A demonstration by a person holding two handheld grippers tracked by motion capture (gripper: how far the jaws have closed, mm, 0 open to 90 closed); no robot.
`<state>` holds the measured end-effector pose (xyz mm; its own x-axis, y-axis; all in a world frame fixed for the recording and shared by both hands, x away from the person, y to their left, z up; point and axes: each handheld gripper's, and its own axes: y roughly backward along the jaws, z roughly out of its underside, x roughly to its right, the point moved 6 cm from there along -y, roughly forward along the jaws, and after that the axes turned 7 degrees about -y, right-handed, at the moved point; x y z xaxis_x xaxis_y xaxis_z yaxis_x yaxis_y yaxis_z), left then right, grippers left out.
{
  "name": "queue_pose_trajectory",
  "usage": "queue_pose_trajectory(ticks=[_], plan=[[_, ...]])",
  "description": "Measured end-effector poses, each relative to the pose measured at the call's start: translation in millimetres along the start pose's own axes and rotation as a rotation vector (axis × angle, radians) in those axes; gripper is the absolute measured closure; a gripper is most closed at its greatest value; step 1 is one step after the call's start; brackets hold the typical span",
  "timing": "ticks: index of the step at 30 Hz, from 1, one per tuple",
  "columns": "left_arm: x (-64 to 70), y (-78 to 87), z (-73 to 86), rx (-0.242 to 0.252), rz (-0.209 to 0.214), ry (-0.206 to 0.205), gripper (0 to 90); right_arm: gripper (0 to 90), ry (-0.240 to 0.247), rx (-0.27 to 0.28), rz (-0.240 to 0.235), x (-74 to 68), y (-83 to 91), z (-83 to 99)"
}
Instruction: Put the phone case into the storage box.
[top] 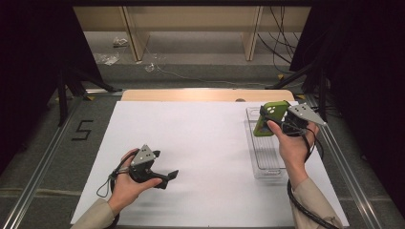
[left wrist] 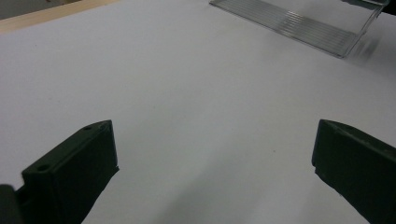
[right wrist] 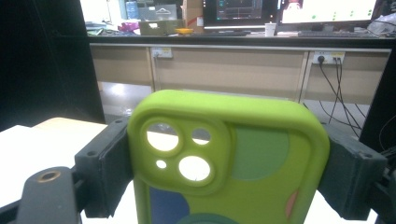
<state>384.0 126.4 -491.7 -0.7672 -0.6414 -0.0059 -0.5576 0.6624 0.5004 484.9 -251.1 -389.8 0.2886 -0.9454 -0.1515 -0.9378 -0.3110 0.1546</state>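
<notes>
- Right claw pinching a green case by its two long sides, held in the air above the far end of the clear tray, near the far right corner of the surface.
- In the right gripper view, case standing upright between the jaws, camera cut-outs at the top, jaws pressed flat on both sides.
- Left claw spread and empty, resting low over the near left part of the surface, well apart from the tray.
- In the left gripper view, jaws wide apart with bare white surface between them; tray visible far ahead.
- Step in hand, as a judgement: carrying the case over the tray; cannot tell whether just lifted out or about to go in.
- Next move, if placing: lowering the case between the tray walls, tilting it flat, opening only once it rests on the ribbed bottom.
- Risk: releasing too high, so the case drops or tips against the tray rim.
</notes>
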Motion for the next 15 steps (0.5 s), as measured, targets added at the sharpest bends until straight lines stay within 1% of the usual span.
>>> queue_pose_trajectory(ticks=[11, 15], plan=[[-0.1, -0.1, 0.4, -0.001, 0.0, 0.002, 0.0, 17.0, 0.01, -0.003, 0.003, 0.1, -5.1, -0.3], [-0.5, 0.1, 0.2, 0.0, 0.0, 0.002, 0.0, 17.0, 0.004, -0.001, 0.004, 1.5, -6.5, -0.8]])
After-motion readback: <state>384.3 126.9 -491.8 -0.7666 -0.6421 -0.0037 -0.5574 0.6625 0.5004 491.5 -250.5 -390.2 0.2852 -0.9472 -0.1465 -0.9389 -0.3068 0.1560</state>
